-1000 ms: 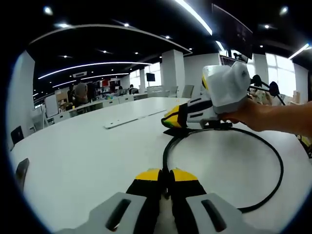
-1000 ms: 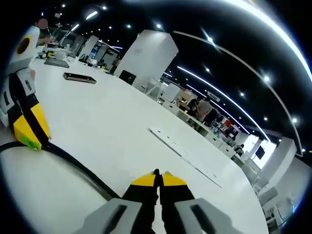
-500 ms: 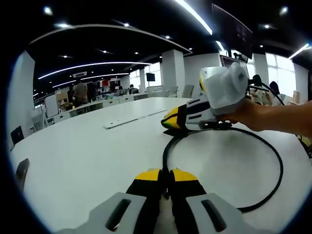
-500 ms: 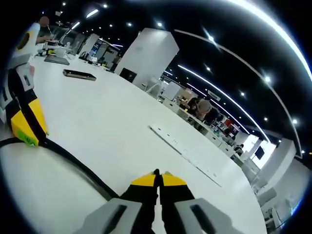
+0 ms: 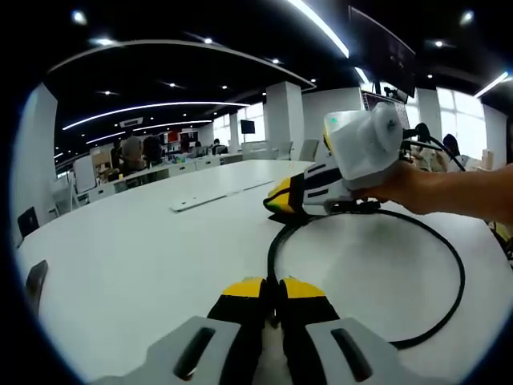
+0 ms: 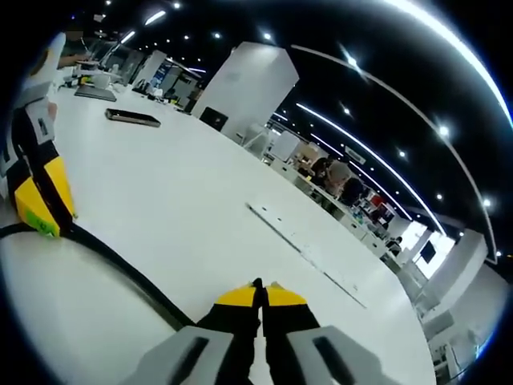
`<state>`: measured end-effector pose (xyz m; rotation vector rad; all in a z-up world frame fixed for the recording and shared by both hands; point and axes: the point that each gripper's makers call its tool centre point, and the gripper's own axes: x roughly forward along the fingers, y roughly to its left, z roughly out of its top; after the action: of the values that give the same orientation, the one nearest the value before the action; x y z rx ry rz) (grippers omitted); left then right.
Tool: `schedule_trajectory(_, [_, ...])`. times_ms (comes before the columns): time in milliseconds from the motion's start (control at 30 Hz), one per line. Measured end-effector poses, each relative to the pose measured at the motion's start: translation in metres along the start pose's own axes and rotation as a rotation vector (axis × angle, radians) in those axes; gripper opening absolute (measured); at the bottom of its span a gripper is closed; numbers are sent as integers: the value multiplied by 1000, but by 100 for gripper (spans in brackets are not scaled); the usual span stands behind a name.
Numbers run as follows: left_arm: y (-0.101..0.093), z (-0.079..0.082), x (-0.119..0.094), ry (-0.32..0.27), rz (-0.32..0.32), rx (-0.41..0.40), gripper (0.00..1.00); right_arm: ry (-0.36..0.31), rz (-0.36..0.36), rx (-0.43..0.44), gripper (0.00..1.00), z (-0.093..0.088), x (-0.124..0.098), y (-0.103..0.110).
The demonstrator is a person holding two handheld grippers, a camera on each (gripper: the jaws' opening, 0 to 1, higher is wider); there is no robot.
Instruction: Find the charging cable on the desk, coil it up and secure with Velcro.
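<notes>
In the left gripper view, the left hand-held gripper point(image 5: 272, 290) rises from six o'clock with its yellow-tipped jaws pressed together; the black charging cable point(image 5: 449, 301) seems to begin right at those tips, so the jaws look closed on it, though the contact itself is hard to make out. From there the cable runs toward twelve o'clock, then sweeps in a wide loop out to three o'clock and back round to about five o'clock, lying flat on the white desk point(image 5: 136, 241). The right hand-held gripper point(image 5: 276, 196) comes in from three o'clock, held in a person's hand point(image 5: 409, 188), its yellow tips down at the far bend of the loop, touching or just above the cable.

In the right gripper view, the right hand-held gripper point(image 6: 258, 295) shows its jaws closed tip to tip at six o'clock, with the cable point(image 6: 120, 269) passing just beside them toward nine o'clock, where the left hand-held gripper point(image 6: 36, 204) sits on it.

The desk spreads broad and bare from nine to twelve o'clock ahead of the left gripper; its far edge curves near a long flat strip point(image 5: 220, 195). A dark phone-like slab point(image 6: 132, 118) lies well apart near eleven o'clock in the right gripper view.
</notes>
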<state>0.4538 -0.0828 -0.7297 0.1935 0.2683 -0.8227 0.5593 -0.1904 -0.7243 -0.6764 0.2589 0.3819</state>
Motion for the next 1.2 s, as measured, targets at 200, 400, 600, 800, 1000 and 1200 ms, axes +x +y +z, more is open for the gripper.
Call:
schedule_trajectory(200, [0,0,0,0,-1,-2,8,14,22,11,4,-2,2,1])
schedule_trajectory(400, [0,0,1,0,-1,-2,8,26,46,30,4,-4,5,1])
schedule_trajectory(600, [1,0,1,0,-1,-2,8,41,61,40,4,-5,6,2])
schedule_trajectory(800, [1,0,1,0,-1,-1,8,49,69,38,4,-6,6,2])
schedule_trajectory(1000, [1,1,2,0,-1,0,8,52,67,28,4,-6,6,2])
schedule_trajectory(1200, [0,1,2,0,-1,0,8,58,69,25,4,-6,6,3])
